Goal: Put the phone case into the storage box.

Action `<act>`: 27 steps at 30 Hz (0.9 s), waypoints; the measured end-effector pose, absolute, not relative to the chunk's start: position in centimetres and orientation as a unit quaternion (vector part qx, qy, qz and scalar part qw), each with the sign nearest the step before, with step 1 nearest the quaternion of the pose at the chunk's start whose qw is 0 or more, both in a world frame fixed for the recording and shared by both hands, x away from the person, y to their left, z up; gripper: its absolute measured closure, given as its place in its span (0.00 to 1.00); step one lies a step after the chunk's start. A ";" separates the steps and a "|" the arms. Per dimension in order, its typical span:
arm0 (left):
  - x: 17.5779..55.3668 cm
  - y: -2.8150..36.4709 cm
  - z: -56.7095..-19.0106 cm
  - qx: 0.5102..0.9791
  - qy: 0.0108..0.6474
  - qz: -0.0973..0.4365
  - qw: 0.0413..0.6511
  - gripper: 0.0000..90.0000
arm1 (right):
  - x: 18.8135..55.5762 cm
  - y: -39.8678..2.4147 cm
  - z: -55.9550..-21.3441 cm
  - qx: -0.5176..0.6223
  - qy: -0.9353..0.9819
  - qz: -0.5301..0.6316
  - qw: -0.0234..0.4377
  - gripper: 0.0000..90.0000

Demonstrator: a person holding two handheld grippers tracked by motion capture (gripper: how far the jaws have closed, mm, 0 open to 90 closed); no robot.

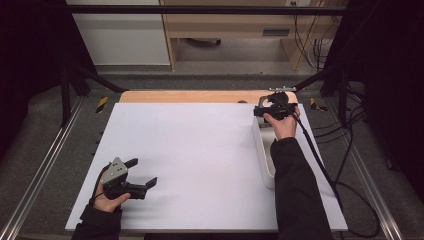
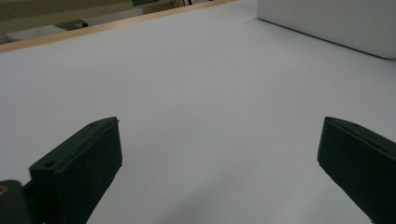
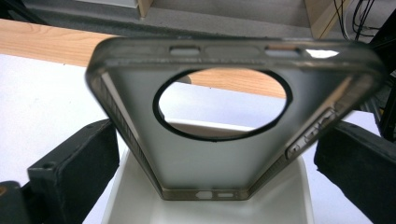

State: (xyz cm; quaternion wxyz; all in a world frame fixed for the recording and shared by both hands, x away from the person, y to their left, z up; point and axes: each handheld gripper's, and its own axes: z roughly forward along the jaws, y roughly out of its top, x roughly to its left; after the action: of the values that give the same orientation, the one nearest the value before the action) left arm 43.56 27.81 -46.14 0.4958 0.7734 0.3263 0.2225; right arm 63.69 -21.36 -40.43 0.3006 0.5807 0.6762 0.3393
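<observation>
a white tabletop (image 1: pixel 200 150) with a wooden far edge stands on grey carpet. near its front-left corner the left gripper (image 1: pixel 142 172) rests, jaws wide, bare. at the far-right corner the right gripper (image 3: pixel 215 154) holds a smoky translucent phone case (image 3: pixel 210 154) between its jaws, over a white rectangular tray (image 1: pixel 267 170).

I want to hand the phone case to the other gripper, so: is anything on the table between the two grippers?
Nothing visible. The right gripper holds the phone case over the white tray at the table's far right. The open left gripper sits near left, with bare white table between it and the tray.
</observation>
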 end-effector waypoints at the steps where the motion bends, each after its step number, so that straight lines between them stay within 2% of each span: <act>1: 43.6 27.8 -46.1 0.773 0.326 0.222 0.496 0.00 | 63.7 -21.4 -40.4 0.580 0.676 0.340 0.303 0.01; 15: 43.6 27.8 -46.1 0.774 0.325 0.222 0.496 0.00 | 63.1 -21.7 -39.7 0.571 0.674 0.345 0.316 0.01; 27: 43.6 27.7 -46.2 0.775 0.324 0.221 0.496 0.00 | 61.0 -21.7 -38.0 0.544 0.682 0.383 0.304 0.01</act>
State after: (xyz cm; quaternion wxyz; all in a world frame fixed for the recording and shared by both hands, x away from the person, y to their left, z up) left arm 43.55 27.73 -46.16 0.4960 0.7747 0.3240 0.2210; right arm 60.95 -21.71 -38.05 0.3042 0.5438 0.6821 0.3827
